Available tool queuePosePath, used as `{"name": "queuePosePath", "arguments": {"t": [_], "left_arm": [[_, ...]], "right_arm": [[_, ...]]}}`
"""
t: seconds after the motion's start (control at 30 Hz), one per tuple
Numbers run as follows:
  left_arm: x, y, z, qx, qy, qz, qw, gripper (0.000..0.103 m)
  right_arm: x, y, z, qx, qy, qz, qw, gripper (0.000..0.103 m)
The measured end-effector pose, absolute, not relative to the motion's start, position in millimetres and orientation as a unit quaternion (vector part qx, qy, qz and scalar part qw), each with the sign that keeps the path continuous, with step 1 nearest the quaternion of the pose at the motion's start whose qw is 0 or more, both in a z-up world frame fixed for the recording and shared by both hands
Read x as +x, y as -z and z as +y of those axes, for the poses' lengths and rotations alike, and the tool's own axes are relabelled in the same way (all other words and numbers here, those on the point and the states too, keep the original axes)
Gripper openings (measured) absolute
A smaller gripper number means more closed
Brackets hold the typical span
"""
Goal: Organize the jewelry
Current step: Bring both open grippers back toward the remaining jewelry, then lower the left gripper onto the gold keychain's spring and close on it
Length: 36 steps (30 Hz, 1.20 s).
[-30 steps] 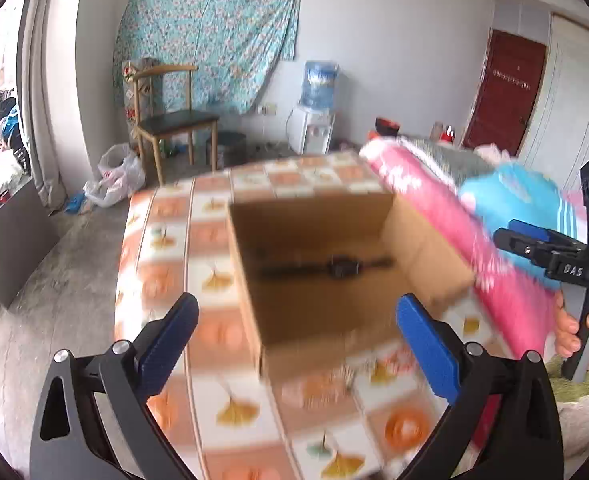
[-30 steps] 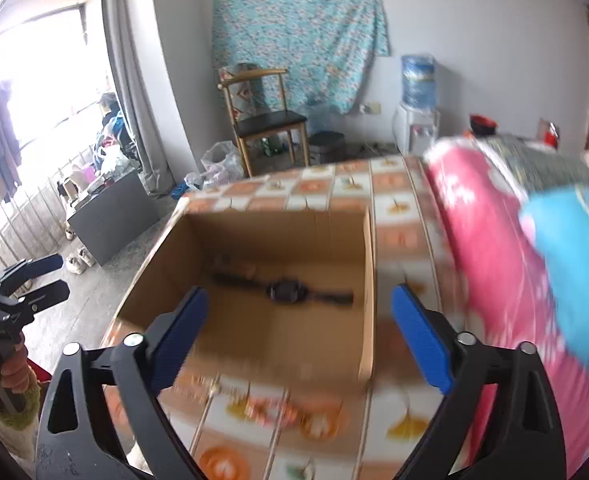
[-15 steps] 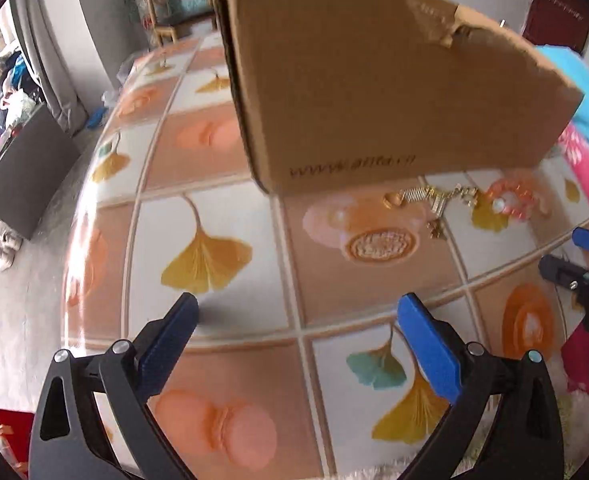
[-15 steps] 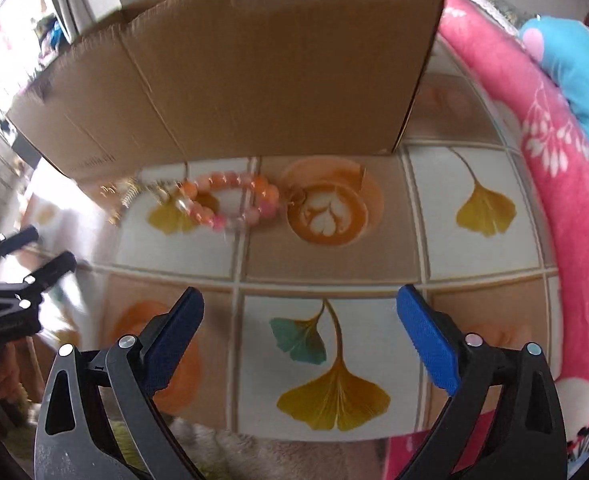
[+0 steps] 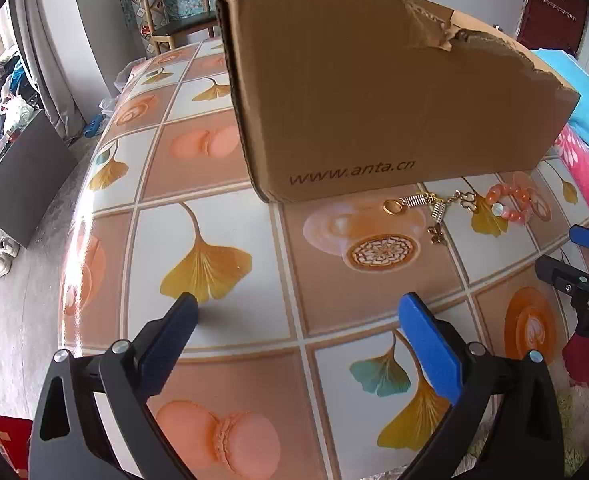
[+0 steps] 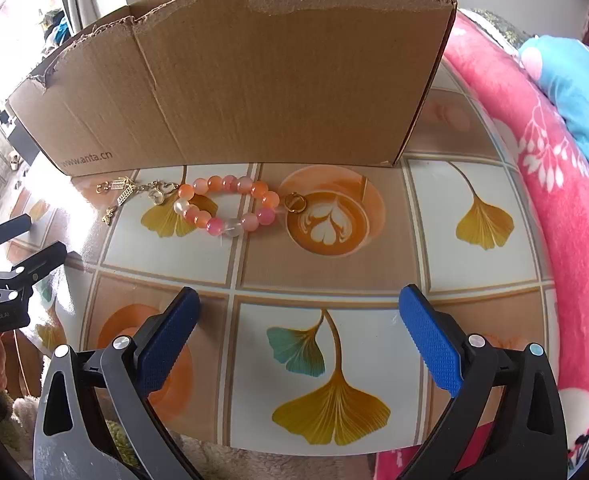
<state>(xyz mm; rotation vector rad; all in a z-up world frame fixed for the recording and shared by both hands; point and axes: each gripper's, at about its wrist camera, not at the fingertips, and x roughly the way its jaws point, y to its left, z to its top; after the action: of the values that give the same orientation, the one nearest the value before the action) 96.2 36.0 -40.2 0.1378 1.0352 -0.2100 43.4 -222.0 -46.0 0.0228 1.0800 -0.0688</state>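
Beads in orange, pink and milky white make up the bracelet (image 6: 230, 210), a closed loop with a small gold ring (image 6: 295, 203) at one end. Beside it lies a gold chain (image 6: 130, 192) with spring-like links and small charms. Both lie flat on the worktop (image 6: 326, 272), just in front of the box (image 6: 254, 80), ahead of the right tool (image 6: 298, 320) and a little to its left. From the left tool (image 5: 294, 322) they lie ahead and well to the right, the chain (image 5: 430, 206) nearer than the bracelet (image 5: 510, 206). Each tool has its blue ribbed pads spread wide and holds nothing; both hover above the worktop, apart from the jewelry. The box (image 5: 374, 100) is plain brown corrugated cardboard with a torn upper edge and a printed web address low on its near wall. The worktop (image 5: 254, 240) has a glossy covering printed with squares of ginkgo leaves, macarons and latte cups. A pink fleecy blanket (image 6: 554, 200) lies to the right tool's right.
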Motion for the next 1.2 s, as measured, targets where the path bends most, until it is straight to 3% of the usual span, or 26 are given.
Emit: {"name": "queuePosePath", "arguments": {"t": [0.83,0.93,1.0,1.1,1.2], "left_arm": [[93,43,40,0.069,0.120,0.472,0.871,0.099],[92,43,41,0.071,0.125,0.467,0.873,0.099],[93,44,42,0.073,0.130,0.464,0.873,0.099],[93,44,43,0.074,0.132,0.463,0.874,0.099],[94,44,44,0.075,0.136,0.459,0.875,0.099]], "right_arm": [[48,28,-232,0.054,-0.024,0.511,0.858,0.092],[52,17,-218,0.047,-0.058,0.490,0.869,0.075],[57,15,-208,0.025,-0.065,0.483,0.873,0.051],[69,18,-194,-0.020,-0.065,0.482,0.874,0.035],[79,26,-184,-0.047,-0.072,0.487,0.869,0.029]]}}
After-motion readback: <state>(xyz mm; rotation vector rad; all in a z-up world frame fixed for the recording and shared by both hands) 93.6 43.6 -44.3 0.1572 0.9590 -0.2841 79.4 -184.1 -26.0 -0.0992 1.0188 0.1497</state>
